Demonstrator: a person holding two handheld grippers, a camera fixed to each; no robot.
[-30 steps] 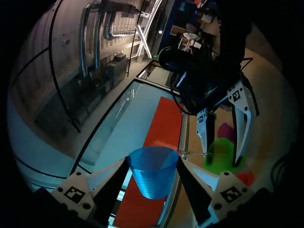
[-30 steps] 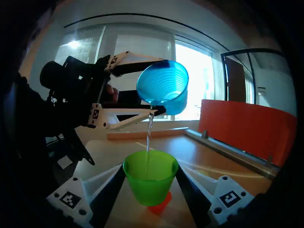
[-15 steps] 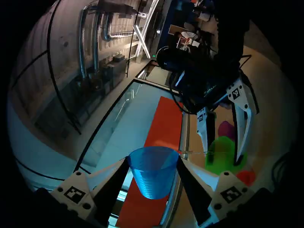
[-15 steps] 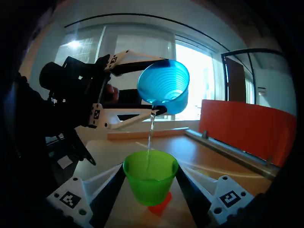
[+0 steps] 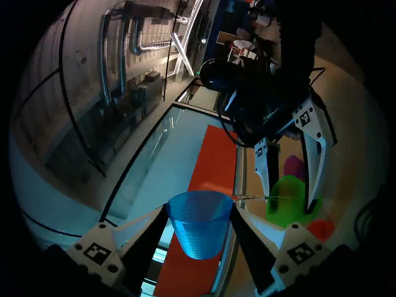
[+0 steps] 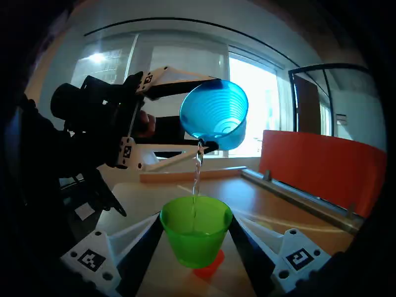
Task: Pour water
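Left tongs [image 5: 198, 210] clamp the blue cup [image 5: 199, 225], now tipped further above the green cup [image 6: 195, 237] gripped by the right tongs [image 6: 195, 219]. The stream [image 6: 197, 173] thins to a broken trickle, so the pour is probably nearly done.

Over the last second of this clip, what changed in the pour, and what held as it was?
The left gripper tipped the blue cup slightly further, its mouth turning more toward the right gripper view's camera. The water stream went from a smooth line to a wavering, broken one near the lip. The green cup stayed put in the right gripper. Neither grip was let go.
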